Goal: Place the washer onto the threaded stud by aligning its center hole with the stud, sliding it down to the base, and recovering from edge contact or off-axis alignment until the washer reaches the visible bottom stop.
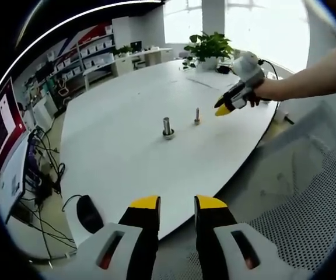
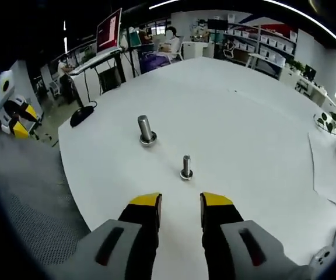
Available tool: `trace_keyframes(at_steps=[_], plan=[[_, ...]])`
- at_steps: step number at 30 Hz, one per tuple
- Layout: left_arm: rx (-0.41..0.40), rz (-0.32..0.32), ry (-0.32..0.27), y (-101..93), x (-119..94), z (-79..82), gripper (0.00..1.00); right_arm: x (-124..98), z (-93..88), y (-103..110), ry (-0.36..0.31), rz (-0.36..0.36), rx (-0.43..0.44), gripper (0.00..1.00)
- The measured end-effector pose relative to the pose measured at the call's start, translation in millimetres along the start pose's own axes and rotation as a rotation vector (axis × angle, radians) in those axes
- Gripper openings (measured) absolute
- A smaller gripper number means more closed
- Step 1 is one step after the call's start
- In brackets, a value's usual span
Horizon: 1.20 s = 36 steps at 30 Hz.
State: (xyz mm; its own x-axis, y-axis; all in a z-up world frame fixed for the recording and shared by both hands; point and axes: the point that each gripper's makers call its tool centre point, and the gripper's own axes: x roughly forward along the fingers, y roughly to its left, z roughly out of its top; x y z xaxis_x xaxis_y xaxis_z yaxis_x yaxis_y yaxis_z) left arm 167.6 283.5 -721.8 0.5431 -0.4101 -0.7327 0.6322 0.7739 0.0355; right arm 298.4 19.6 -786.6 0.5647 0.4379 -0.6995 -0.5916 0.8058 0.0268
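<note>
Right gripper view: my right gripper [image 2: 181, 211] hovers over the white tabletop [image 2: 244, 116], jaws apart and holding nothing, with the small threaded stud [image 2: 186, 167] just ahead and a thicker stud [image 2: 145, 130] beyond. My left gripper [image 1: 177, 211], jaws likewise apart, hangs off the tabletop's edge.

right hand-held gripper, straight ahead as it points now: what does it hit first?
Probably the smaller stud, standing just ahead of the open right hand-held gripper on the white table. Depth is unclear.
</note>
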Motion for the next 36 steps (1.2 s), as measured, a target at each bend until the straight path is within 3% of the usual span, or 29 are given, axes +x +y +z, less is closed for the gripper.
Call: trace_keyframes(at_steps=[7,10,13,22,25,33,36], plan=[[-0.012,0.008,-0.027,2.4,-3,4.8,0.21,-29,10.2,16,-0.081,0.012,0.041,0.29],[-0.023,0.011,-0.031,3.9,-3,5.0,0.21,-41,13.7,24,-0.083,-0.036,-0.056,0.29],[-0.020,0.014,-0.028,3.1,-3,4.9,0.21,-47,15.7,37,-0.087,-0.019,-0.055,0.29],[-0.037,0.024,-0.049,6.4,-5,8.0,0.21,-79,28.7,53,-0.166,0.015,0.084,0.31],[-0.040,0.028,-0.051,7.4,-5,8.5,0.21,-88,30.2,59,-0.207,0.050,0.175,0.35],[-0.050,0.042,-0.065,11.0,-7,10.5,0.21,-106,19.8,74,-0.191,0.046,0.128,0.37],[-0.053,0.043,-0.067,10.6,-7,10.7,0.22,-115,24.7,78,-0.229,0.069,0.216,0.40]])
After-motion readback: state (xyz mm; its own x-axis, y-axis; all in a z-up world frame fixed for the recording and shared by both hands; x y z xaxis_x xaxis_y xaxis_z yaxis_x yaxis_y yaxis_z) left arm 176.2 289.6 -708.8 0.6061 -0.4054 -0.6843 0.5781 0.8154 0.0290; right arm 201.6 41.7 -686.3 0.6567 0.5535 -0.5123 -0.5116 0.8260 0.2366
